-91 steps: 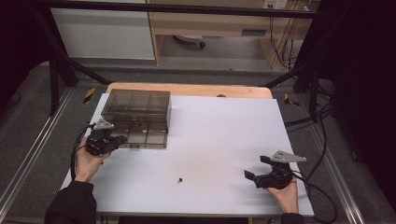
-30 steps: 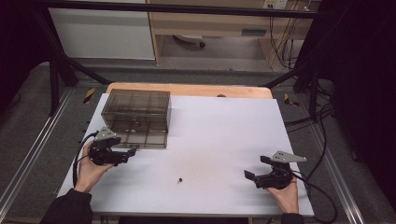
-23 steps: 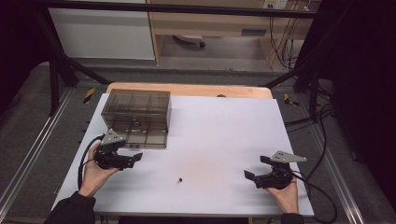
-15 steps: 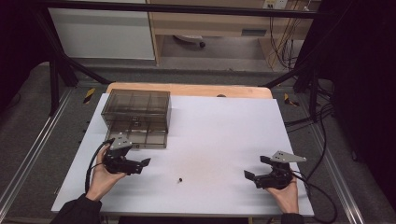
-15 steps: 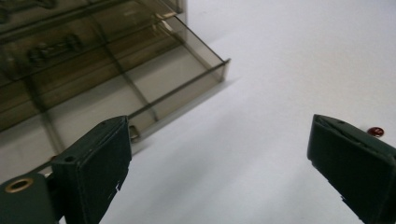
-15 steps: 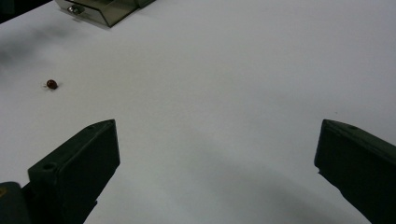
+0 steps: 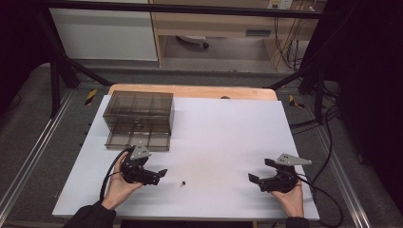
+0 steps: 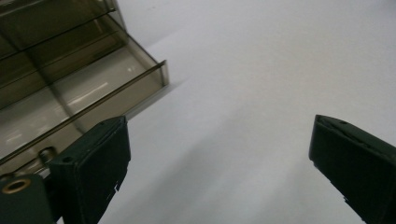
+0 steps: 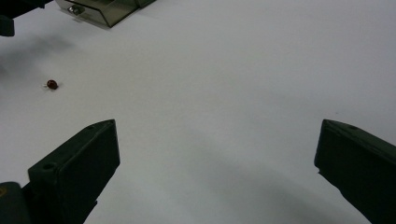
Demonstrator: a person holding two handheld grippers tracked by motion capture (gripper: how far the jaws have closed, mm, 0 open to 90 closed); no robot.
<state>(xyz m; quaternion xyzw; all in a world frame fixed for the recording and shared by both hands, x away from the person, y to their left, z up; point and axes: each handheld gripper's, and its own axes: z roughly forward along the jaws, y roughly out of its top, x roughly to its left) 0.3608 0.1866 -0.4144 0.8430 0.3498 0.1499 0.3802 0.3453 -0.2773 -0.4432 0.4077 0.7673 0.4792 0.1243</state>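
white table (image 7: 228, 128) amid dark framing, both grippers' jaws wide apart, empty

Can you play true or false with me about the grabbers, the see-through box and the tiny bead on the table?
1. The left gripper is squeezing the bead. False: its jaws are open and empty, the bead lies beside them on the white table.
2. The drawer box has its bottom drawer pulled out. True.
3. The right gripper is open. True.
4. The bead is inside the drawer. False: it is on the table.
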